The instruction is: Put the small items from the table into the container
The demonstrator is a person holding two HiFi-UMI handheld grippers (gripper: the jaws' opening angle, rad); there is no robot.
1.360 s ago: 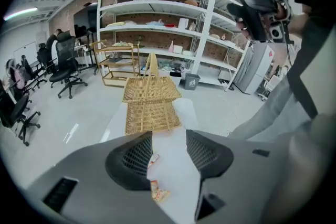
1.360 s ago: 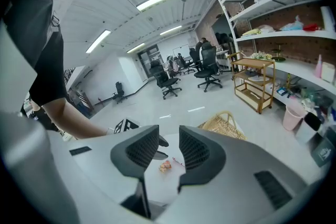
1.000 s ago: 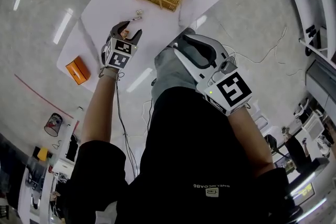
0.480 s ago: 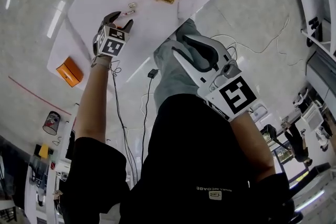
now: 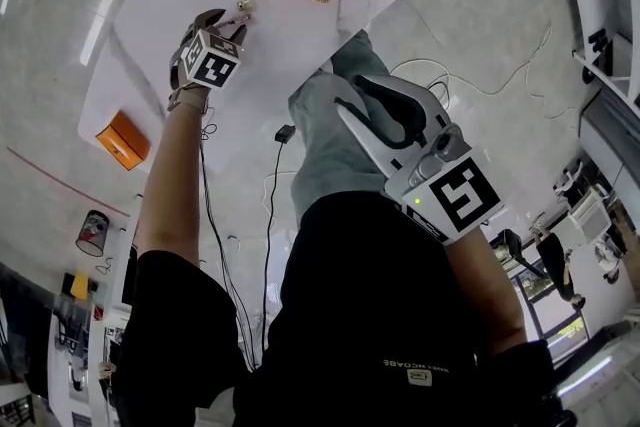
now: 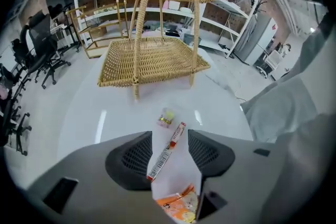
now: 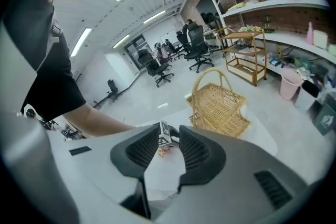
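Barely started: basket (image 6: 152,60) at the worktop's (image 6: 89,118) far end looks empty, stick packet (image 6: 167,150), candy (image 6: 167,117) and orange packet (image 6: 178,205) lie near it, open left claw (image 5: 225,19) hangs over the stick packet without gripping, right claw (image 7: 169,134) open, empty.

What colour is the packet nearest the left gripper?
Orange, the packet shows best in the left gripper view.

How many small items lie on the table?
3: a clear packet nearest the basket, a stick sachet between the left gripper's open jaws, an orange sachet nearest the camera. More may be hidden.
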